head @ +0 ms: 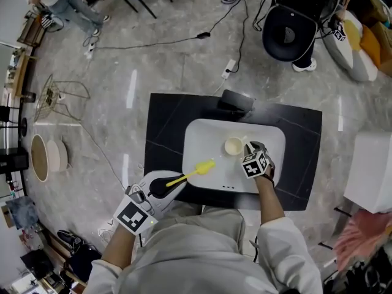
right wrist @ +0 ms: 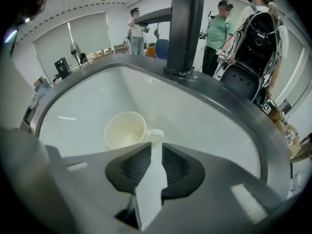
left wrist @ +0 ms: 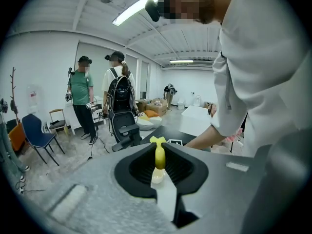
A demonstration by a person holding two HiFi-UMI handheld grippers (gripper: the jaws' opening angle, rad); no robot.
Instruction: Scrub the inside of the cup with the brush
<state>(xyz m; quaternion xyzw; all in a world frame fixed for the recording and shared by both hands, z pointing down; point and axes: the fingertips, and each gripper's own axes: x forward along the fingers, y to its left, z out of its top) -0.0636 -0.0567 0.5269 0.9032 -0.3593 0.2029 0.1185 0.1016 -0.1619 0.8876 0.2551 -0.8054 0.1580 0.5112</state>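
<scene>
Step in hand: setting up, I'd say. The brush (head: 195, 172) is not in the cup (head: 233, 146) yet, so no scrubbing is under way.
Left gripper (head: 166, 185): clamped on the brush's thin handle. The brush head sticks out ahead of the jaw tips, over the near edge of the sink (head: 202, 133).
Right gripper (head: 250, 152): down in the sink with its jaws narrow. The cup handle (right wrist: 156, 133) sits right at their tips; I can't tell whether they pinch it or only bracket it.
Cup: just ahead of the right gripper and well off to the left gripper's forward right. It stands on the basin floor with its mouth up.
Next move: it probably needs a sure hold on the handle so the cup can't skate, then the brush head carried across and lowered into the mouth.
Materials: a cream, smooth-walled round cup with a small loop handle. The brush is bright yellow plastic, slim, with a flared head. The basin is glossy white and rounded, set in a dark counter (head: 165, 115).
</scene>
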